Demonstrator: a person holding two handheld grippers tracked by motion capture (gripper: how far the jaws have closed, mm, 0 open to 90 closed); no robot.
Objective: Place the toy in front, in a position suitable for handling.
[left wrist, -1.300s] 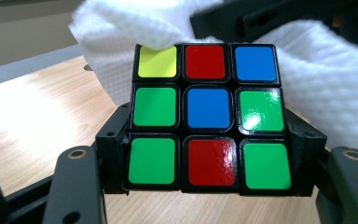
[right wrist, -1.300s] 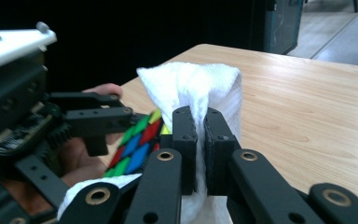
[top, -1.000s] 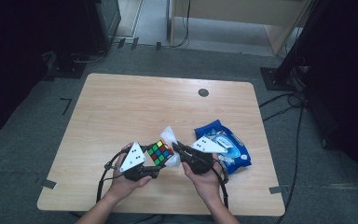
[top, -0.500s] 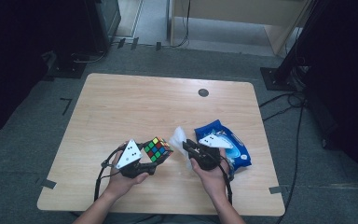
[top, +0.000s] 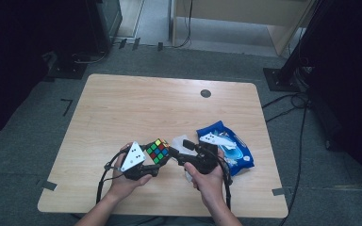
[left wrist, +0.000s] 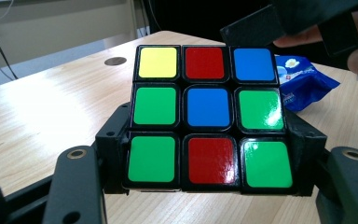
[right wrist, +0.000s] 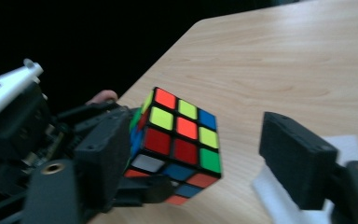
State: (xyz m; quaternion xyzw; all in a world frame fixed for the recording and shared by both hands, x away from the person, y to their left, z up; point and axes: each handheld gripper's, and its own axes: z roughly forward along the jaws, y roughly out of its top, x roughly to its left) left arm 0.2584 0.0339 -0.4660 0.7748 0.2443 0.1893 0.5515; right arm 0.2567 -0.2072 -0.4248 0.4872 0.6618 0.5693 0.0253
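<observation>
The puzzle cube (top: pixel 157 151) sits clamped between the jaws of the left gripper (top: pixel 156 159), held just above the near part of the wooden table (top: pixel 136 108), a little left of its middle; the jaws press on two opposite sides of the cube's lower layer, and in the left gripper view the face turned to the camera reads yellow, red and blue along the top, green, blue, green across the middle, and green, red, green at the bottom (left wrist: pixel 208 119); from the right gripper view the cube (right wrist: pixel 179 142) hangs tilted, one corner pointing down, with red, yellow-green, orange, blue and white stickers on the faces that show. The right gripper (top: pixel 179 148) stands just beside the cube on its right; its jaws have just been opening and now stand wide apart, gripping nothing, the cube level with the gap in its own view. A crumpled white tissue (top: pixel 178 141) lies on the table beneath the right gripper; a blue packet (top: pixel 238 153) rests just beyond it, near the right edge. Each gripper is carried in a hand, the forearms coming in from the near edge; a small dark round disc (top: pixel 205 93) sits well apart, towards the far side of the table.
</observation>
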